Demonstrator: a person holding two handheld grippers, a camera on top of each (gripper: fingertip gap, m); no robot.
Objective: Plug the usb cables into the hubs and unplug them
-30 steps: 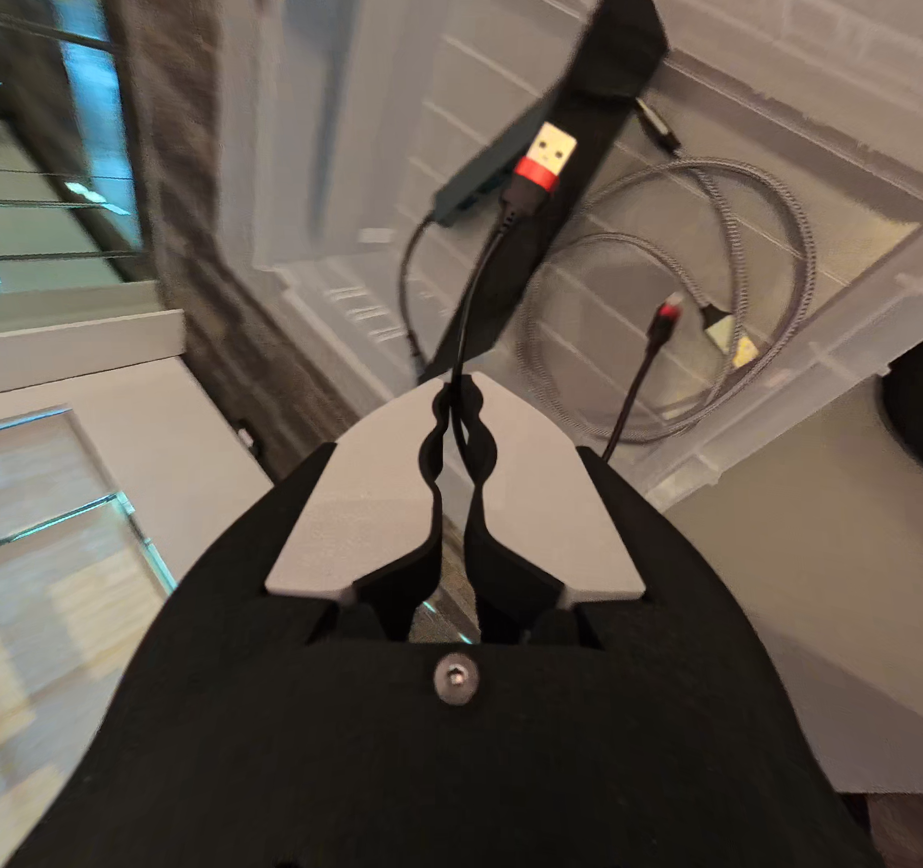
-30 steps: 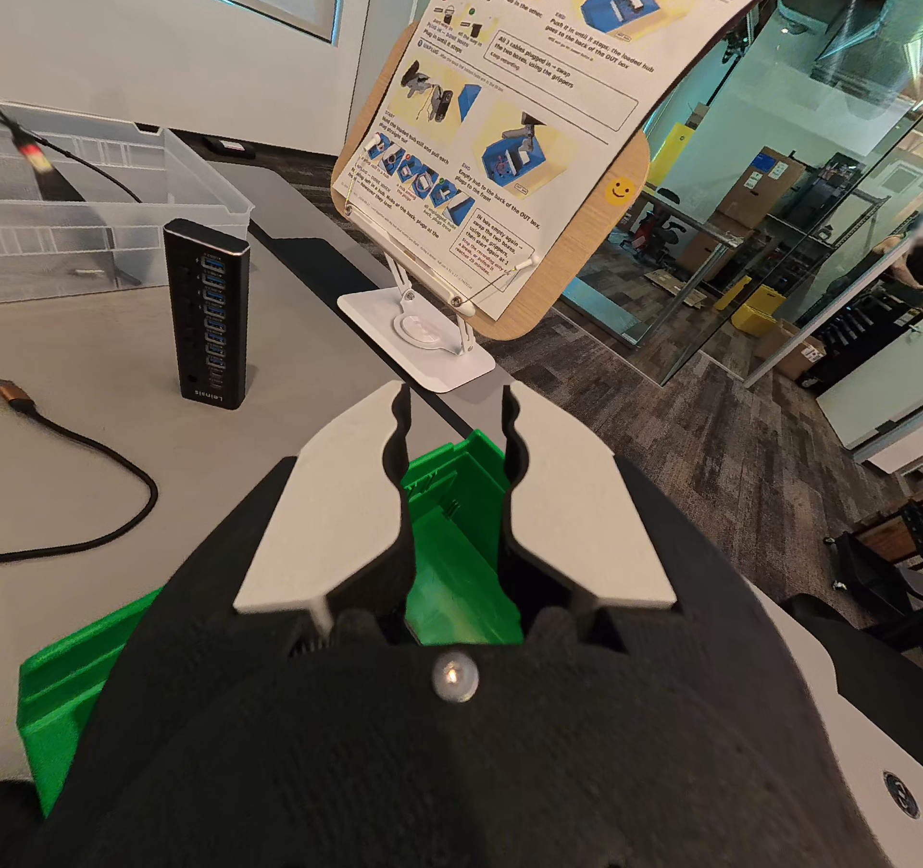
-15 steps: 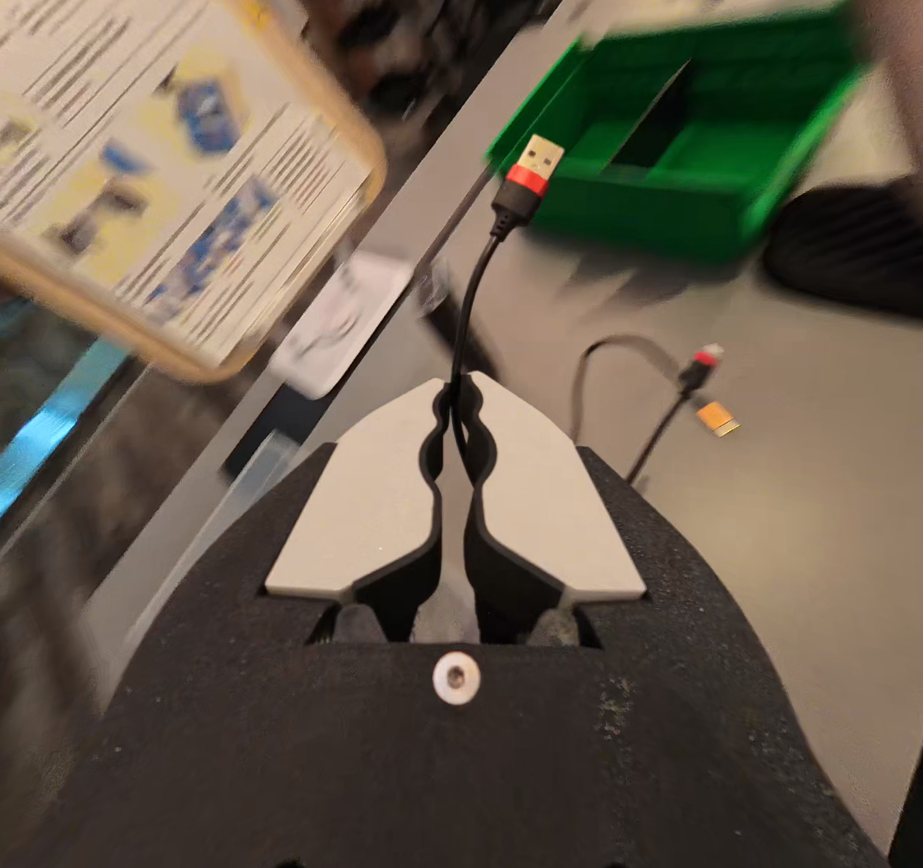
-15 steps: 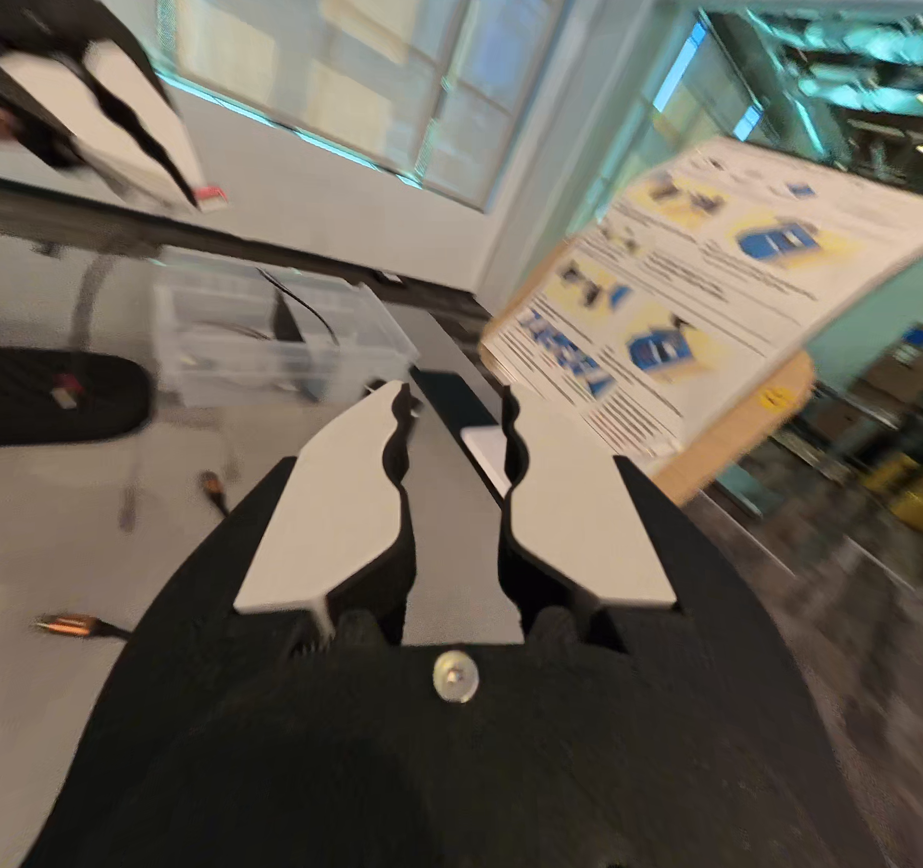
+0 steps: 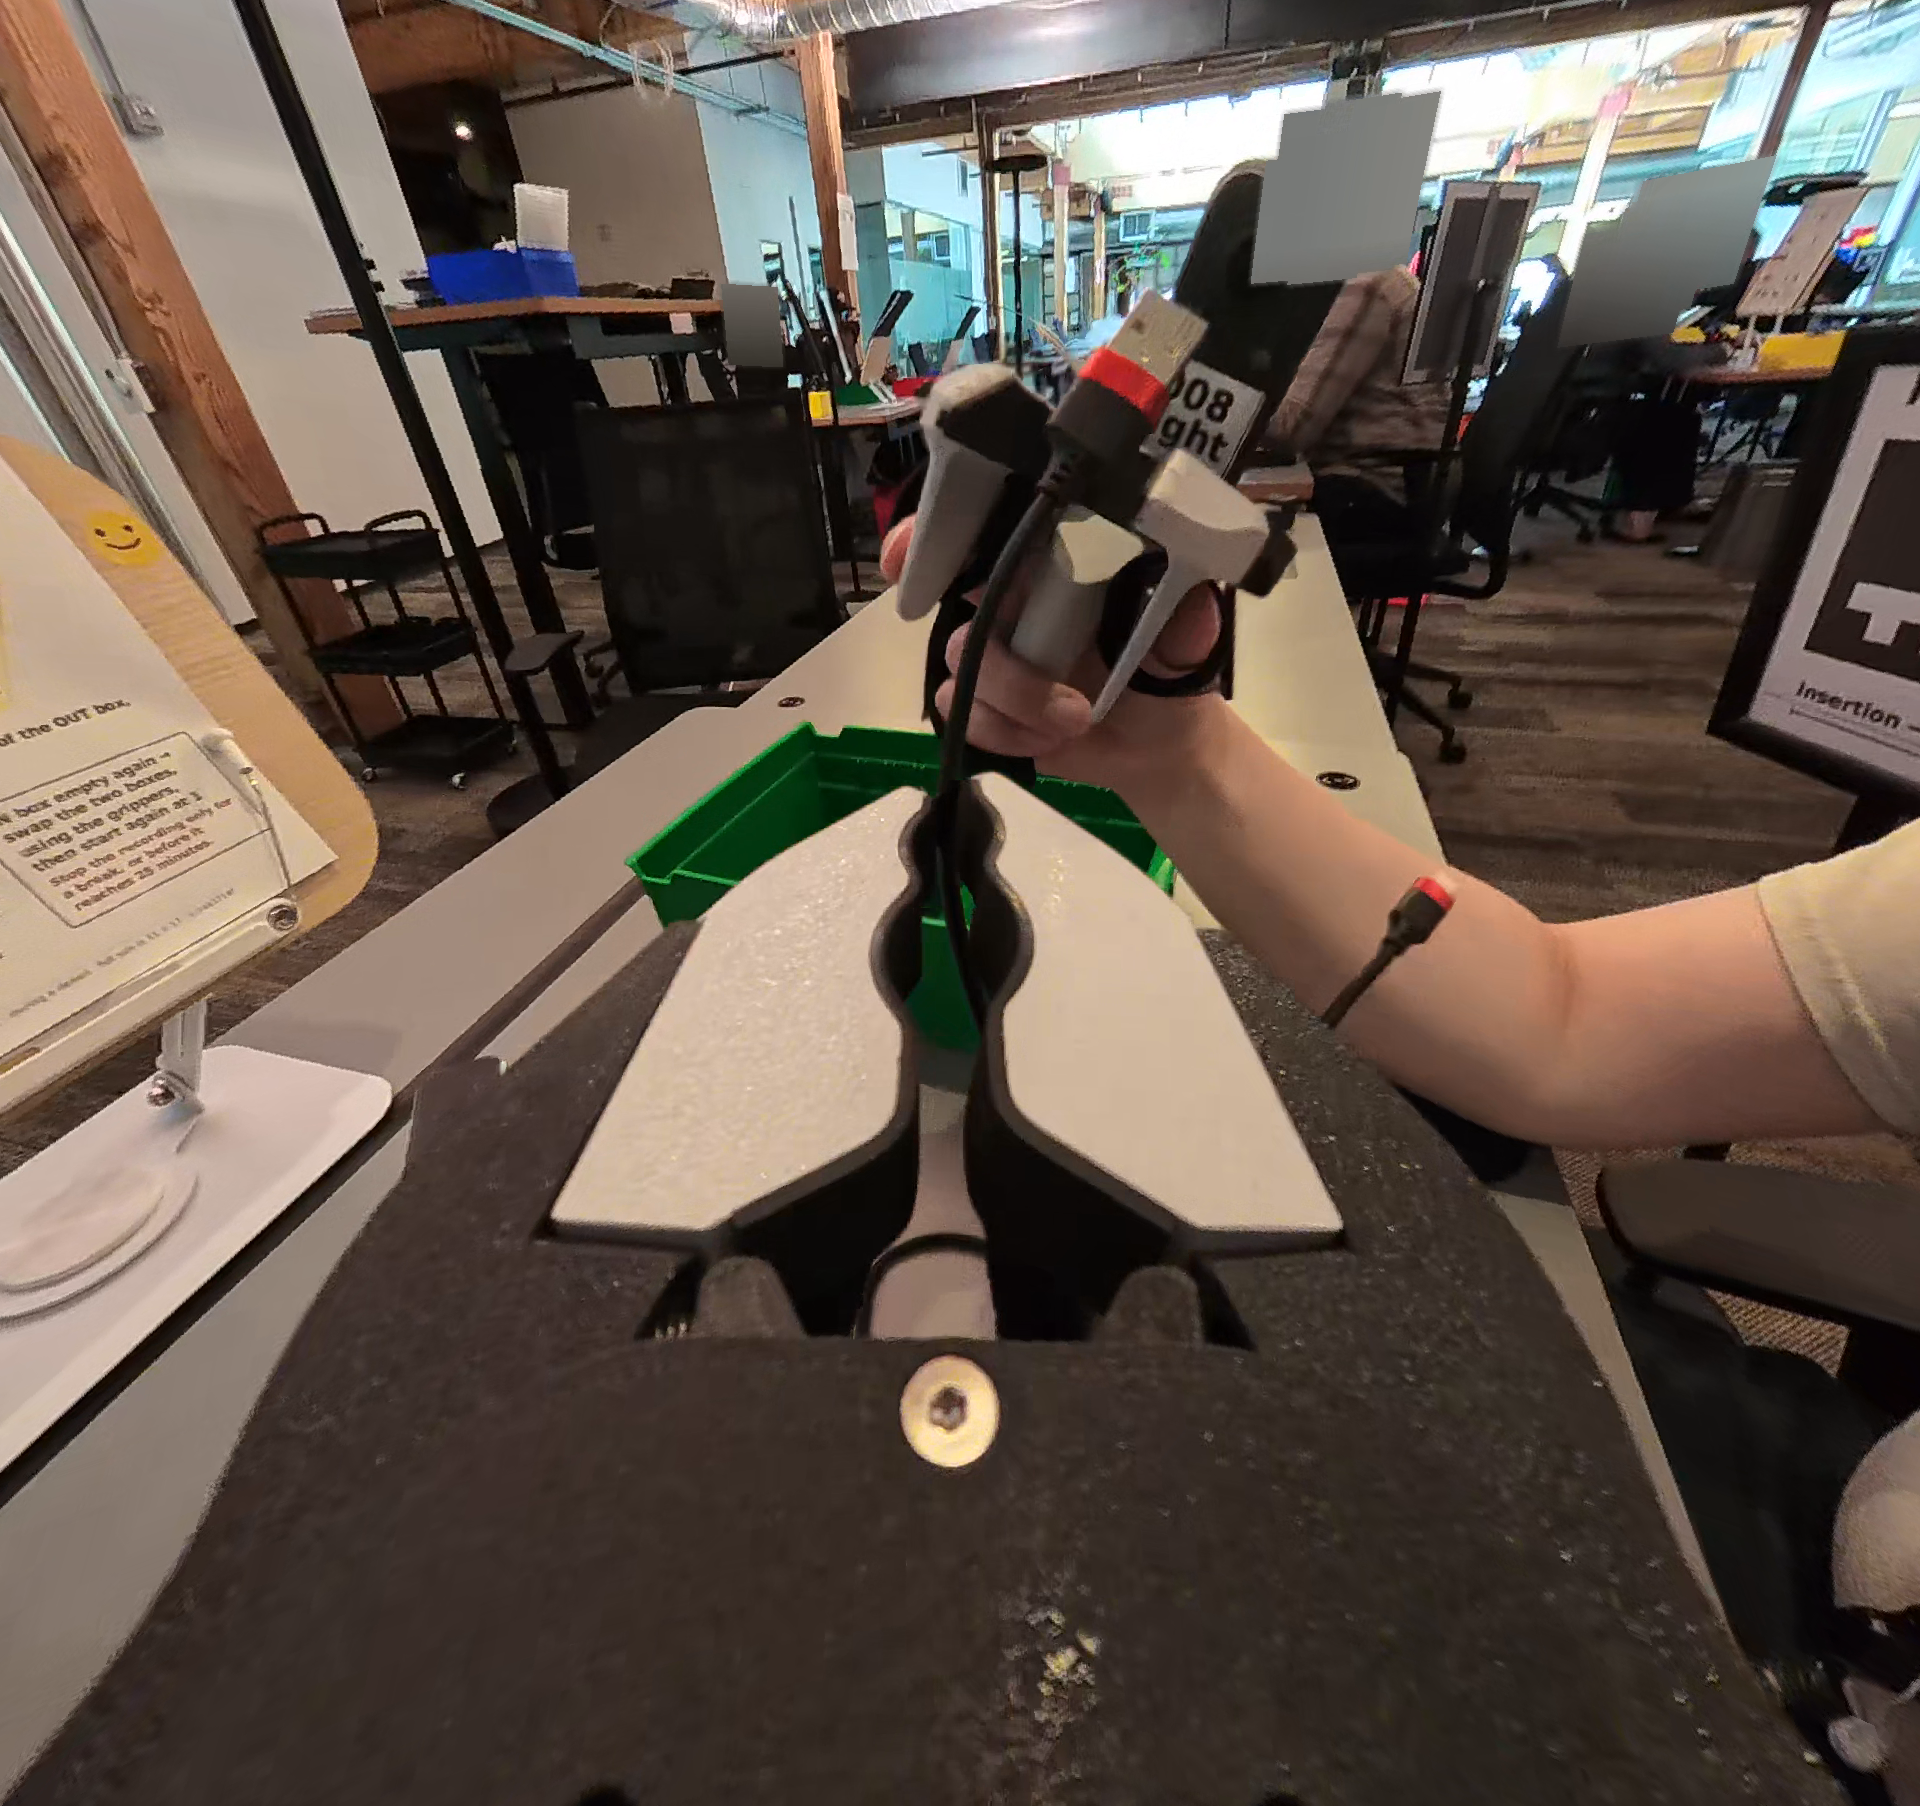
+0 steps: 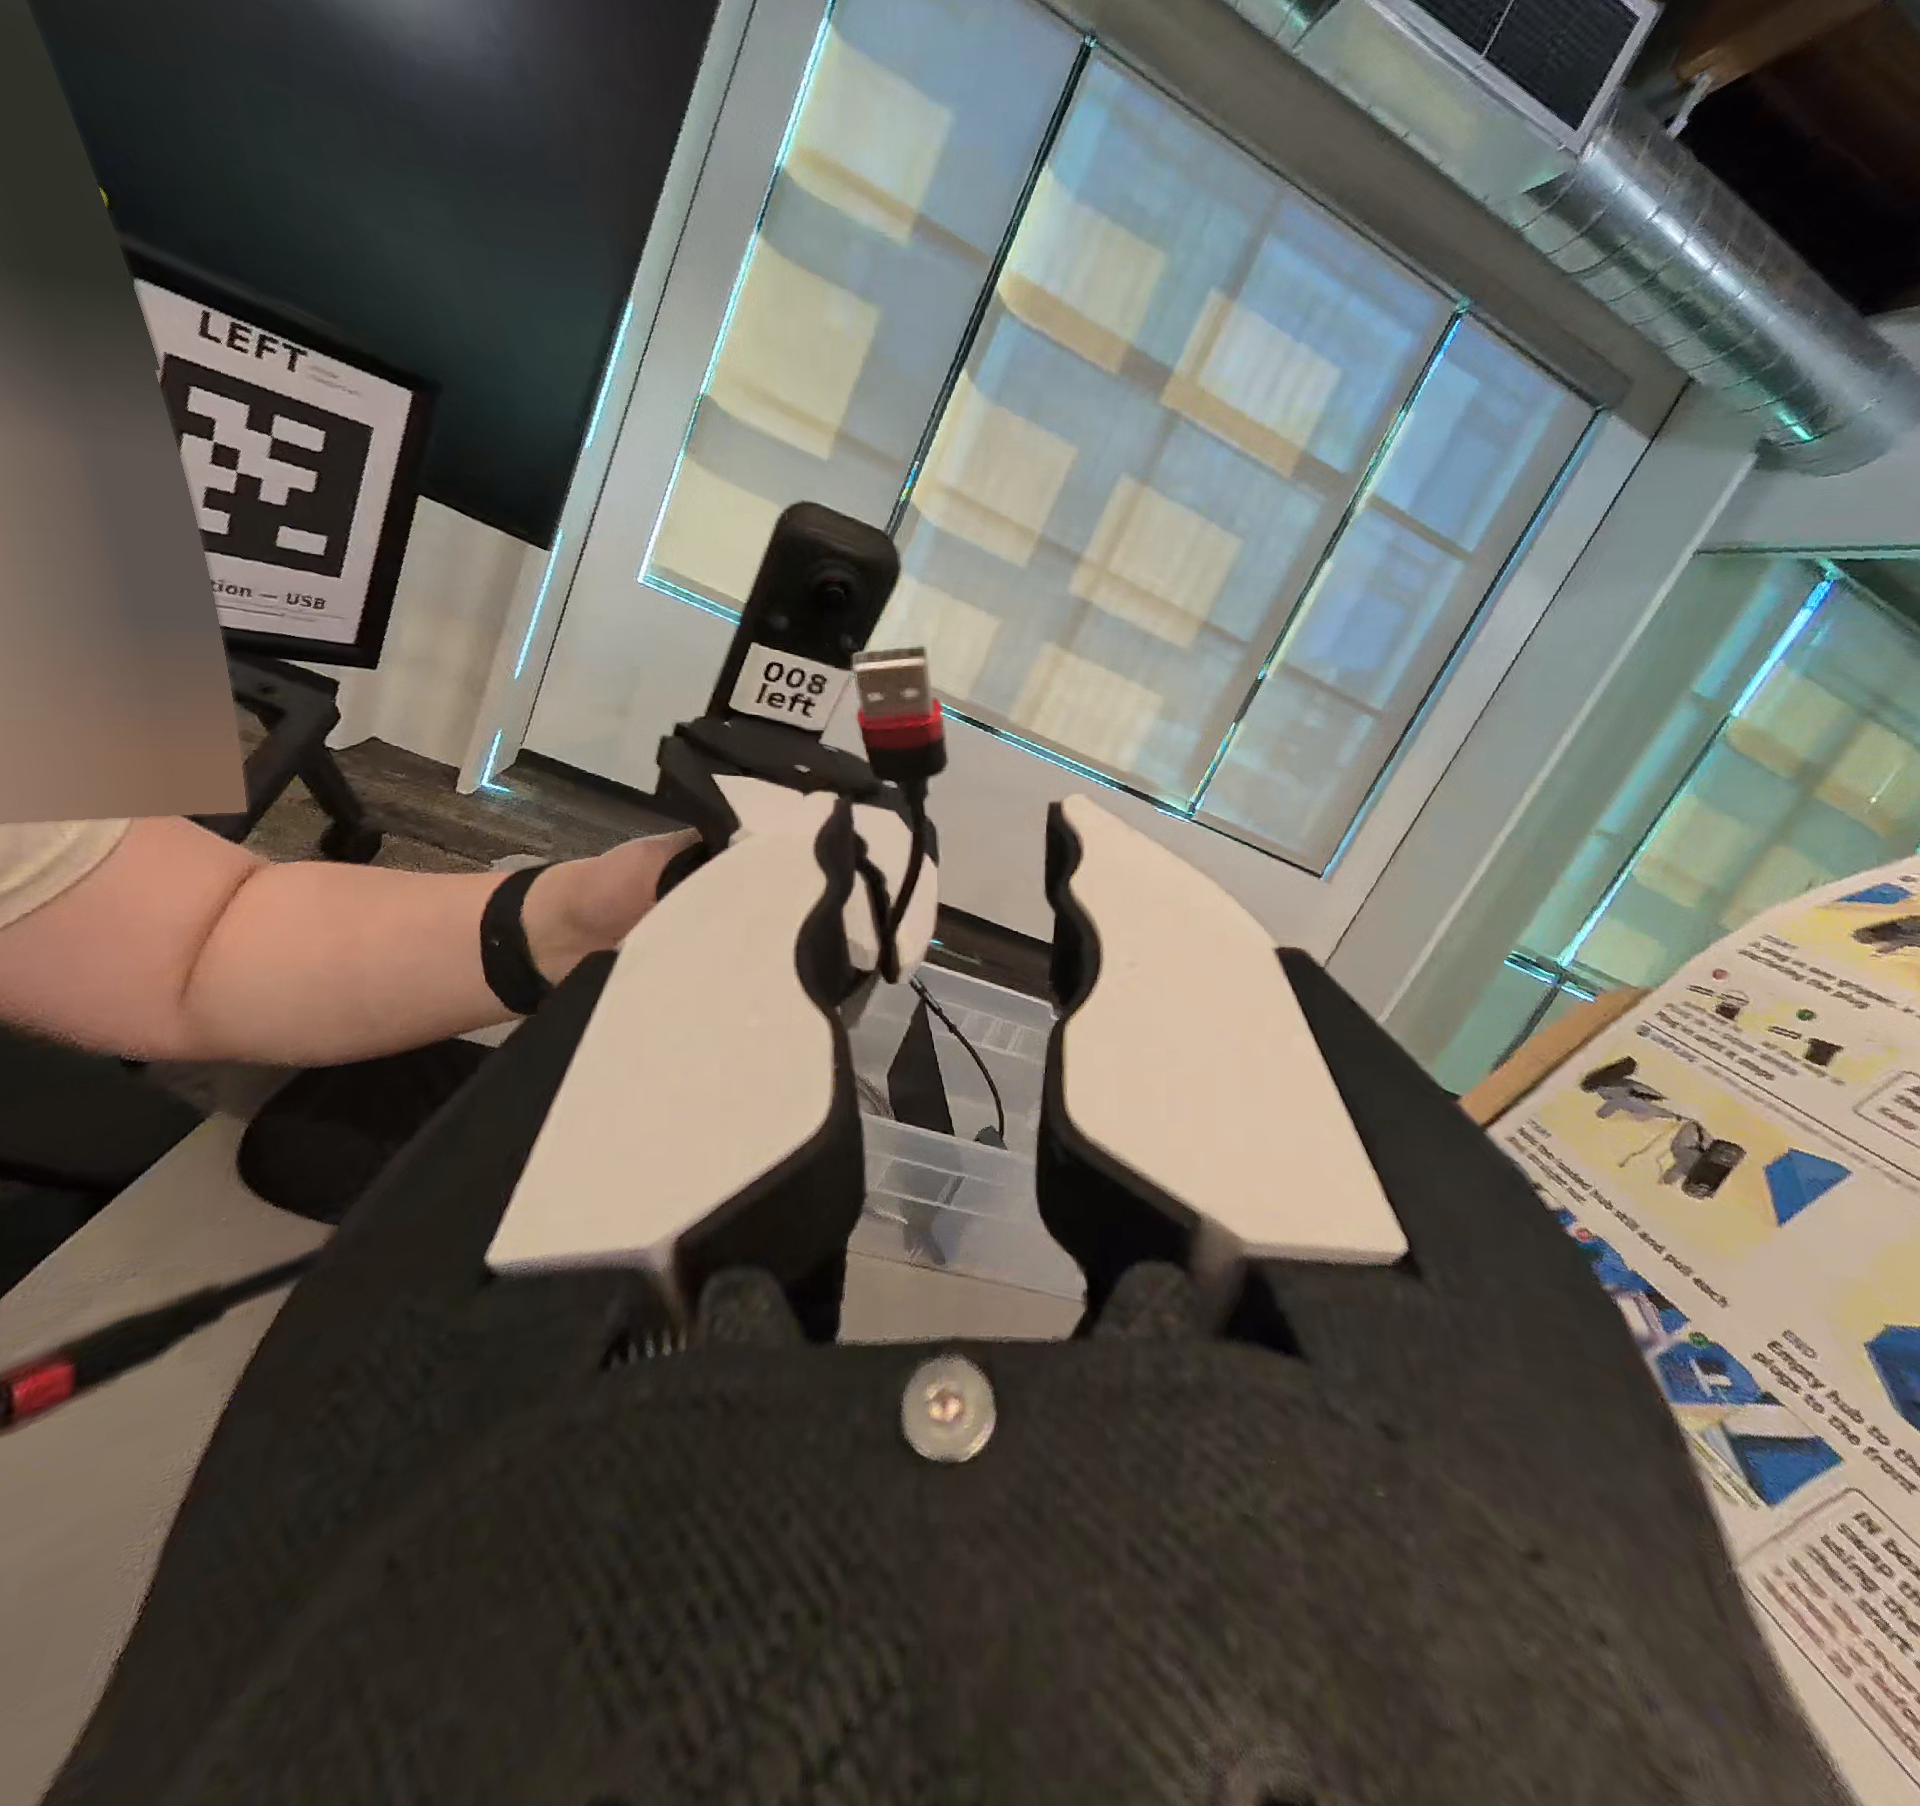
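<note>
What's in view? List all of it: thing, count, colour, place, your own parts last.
USB cable: 1, black with red collars, plug raised by the right tongs' tips
green bin: 1, green, on the table beyond the left tongs
clear bin: 1, transparent, beyond the right tongs
instruction board: 1, wood-backed, on a white stand
table: 1, grey, underneath
left tongs: 1, white-fingered, shut on the USB cable
right tongs: 1, white-fingered, open
right hand, left hand: 1 each, holding the tongs

Left claw [image 6: 868,863] tag [image 6: 790,691], sign [image 6: 275,468], instruction sheet [image 6: 1714,1185]
</note>
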